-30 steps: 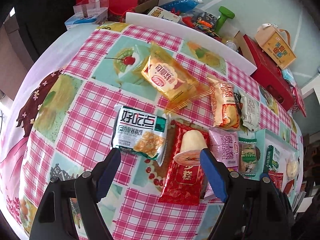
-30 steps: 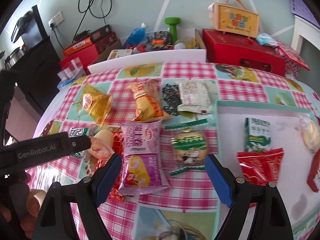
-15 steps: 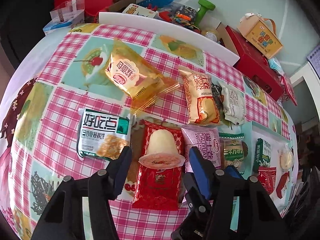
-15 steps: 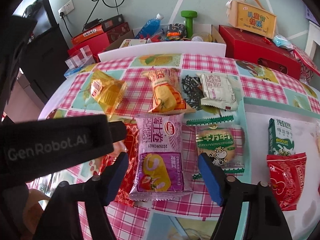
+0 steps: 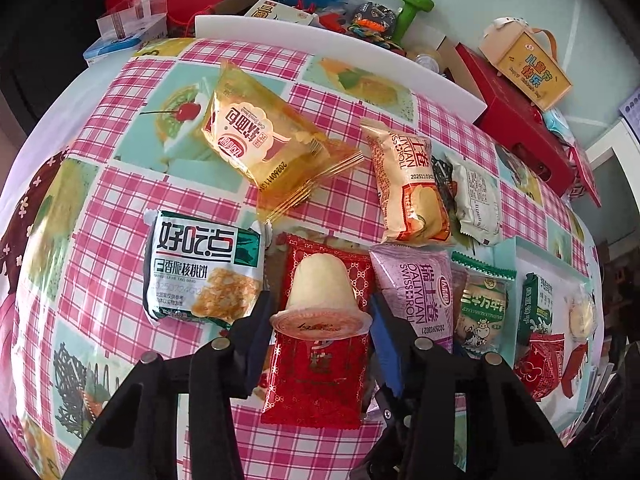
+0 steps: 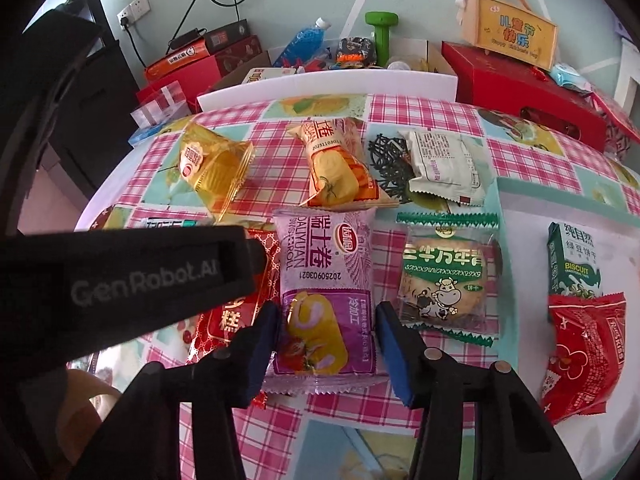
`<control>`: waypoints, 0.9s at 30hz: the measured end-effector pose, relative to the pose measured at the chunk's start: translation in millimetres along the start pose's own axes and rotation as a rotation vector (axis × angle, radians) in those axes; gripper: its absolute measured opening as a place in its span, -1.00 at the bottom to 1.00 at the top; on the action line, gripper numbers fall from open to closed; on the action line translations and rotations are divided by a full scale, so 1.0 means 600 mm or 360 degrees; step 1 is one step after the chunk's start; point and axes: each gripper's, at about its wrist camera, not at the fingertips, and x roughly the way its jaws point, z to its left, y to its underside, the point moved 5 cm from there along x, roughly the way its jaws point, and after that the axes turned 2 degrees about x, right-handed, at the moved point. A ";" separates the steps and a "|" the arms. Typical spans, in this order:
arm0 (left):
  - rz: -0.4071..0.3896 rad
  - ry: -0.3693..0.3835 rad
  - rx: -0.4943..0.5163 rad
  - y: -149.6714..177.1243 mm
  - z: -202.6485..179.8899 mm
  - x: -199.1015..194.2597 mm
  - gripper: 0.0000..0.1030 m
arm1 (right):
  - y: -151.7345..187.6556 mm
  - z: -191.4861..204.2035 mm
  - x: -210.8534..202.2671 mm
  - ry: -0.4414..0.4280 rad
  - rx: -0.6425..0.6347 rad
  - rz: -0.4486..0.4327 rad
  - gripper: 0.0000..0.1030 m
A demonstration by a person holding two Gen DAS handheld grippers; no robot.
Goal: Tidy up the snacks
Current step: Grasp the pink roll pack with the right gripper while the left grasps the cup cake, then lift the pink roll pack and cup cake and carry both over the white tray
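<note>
- Snacks lie spread over a checked tablecloth [image 5: 100,216] with pink squares and dessert pictures.
- The left gripper [image 5: 320,320] points steeply down with its jaws closing around a jelly cup [image 5: 320,292], which lies on its side on a red packet [image 5: 316,376]; the pads sit at the cup's rim on both sides, and contact cannot be told.
- The right gripper [image 6: 326,344] has its jaws closing around the near end of a purple Swiss roll pack [image 6: 326,284], a pad at each side edge.
- A cow-print biscuit pack [image 6: 444,276] lies just beside it, and a white tray [image 6: 524,280] holds a green biscuit pack [image 6: 574,260].
</note>
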 end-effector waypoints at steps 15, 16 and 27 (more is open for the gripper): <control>-0.0021 0.0012 -0.0046 0.002 0.013 -0.019 -0.06 | 0.002 -0.017 -0.005 -0.0103 0.0148 0.0015 -0.17; -0.0024 0.0013 -0.0048 0.003 0.013 -0.021 -0.06 | 0.003 -0.017 -0.006 -0.0106 0.0151 0.0015 -0.18; -0.0083 0.0036 -0.0041 0.002 0.007 -0.058 -0.06 | -0.006 -0.014 -0.036 -0.0178 0.0166 -0.0033 -0.18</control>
